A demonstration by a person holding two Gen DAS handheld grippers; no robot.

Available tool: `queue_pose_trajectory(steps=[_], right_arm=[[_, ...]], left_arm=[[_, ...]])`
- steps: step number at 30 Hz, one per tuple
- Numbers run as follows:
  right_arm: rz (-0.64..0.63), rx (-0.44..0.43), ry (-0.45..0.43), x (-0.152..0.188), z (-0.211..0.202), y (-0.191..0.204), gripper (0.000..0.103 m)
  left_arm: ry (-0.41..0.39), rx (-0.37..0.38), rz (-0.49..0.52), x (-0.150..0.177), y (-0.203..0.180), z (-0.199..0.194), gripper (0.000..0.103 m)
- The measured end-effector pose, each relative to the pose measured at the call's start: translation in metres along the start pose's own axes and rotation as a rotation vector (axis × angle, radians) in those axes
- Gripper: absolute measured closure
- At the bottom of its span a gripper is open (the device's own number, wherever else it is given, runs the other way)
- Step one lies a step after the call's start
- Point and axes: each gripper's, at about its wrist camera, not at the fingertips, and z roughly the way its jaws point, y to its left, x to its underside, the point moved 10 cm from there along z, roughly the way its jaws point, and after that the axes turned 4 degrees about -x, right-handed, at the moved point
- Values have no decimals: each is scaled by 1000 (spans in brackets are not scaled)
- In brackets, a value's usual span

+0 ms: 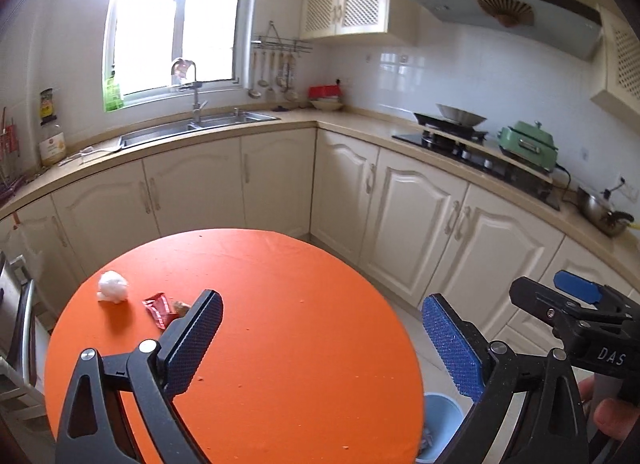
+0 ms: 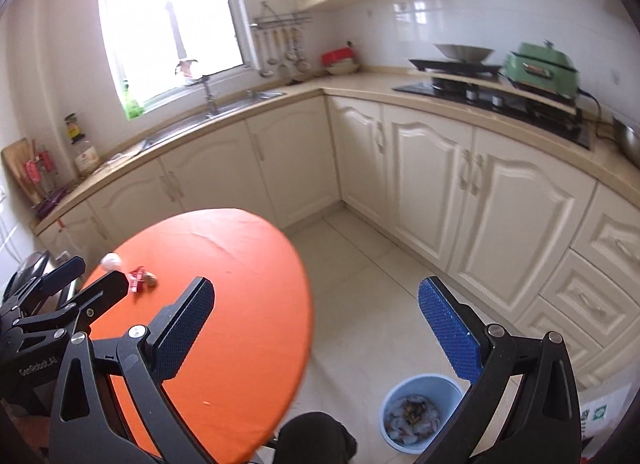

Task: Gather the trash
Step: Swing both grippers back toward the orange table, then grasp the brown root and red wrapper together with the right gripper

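Hovering over the orange round table (image 1: 280, 344), the left gripper (image 1: 322, 328) has its jaws spread wide and empty. Just beyond its left finger lie a red wrapper (image 1: 159, 309), a brown scrap (image 1: 181, 307) touching it, and a white crumpled tissue (image 1: 113, 286) farther left. The right gripper (image 2: 316, 314), also spread and empty, hangs past the table's edge, above the pale blue bin (image 2: 420, 410) of trash on the floor.

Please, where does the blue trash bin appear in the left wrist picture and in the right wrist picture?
Left wrist view: the blue trash bin sits at the bottom, right of centre, partly hidden under the edge of the orange table.
Right wrist view: the bin stands on the floor, bottom right of centre, trash inside.
Shared landmark: the orange table.
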Motion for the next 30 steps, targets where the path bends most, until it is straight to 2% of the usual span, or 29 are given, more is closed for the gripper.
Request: queue_pose_trajectory(steps=[4, 12, 17, 23, 30], right_arm=[[-51, -61, -13, -7, 4, 49, 0], [-154, -174, -17, -3, 11, 142, 0], [-212, -223, 10, 8, 26, 177, 0], [-254, -259, 85, 26, 67, 205, 0], [-301, -270, 190, 47, 132, 227, 0]], left_arm=[[-30, -70, -38, 7, 41, -32, 5], [-64, -205, -105, 32, 91, -79, 5], [-48, -277, -128, 51, 115, -93, 5], [5, -327, -169, 60, 136, -75, 5], [75, -348, -213, 39, 156, -13, 5]])
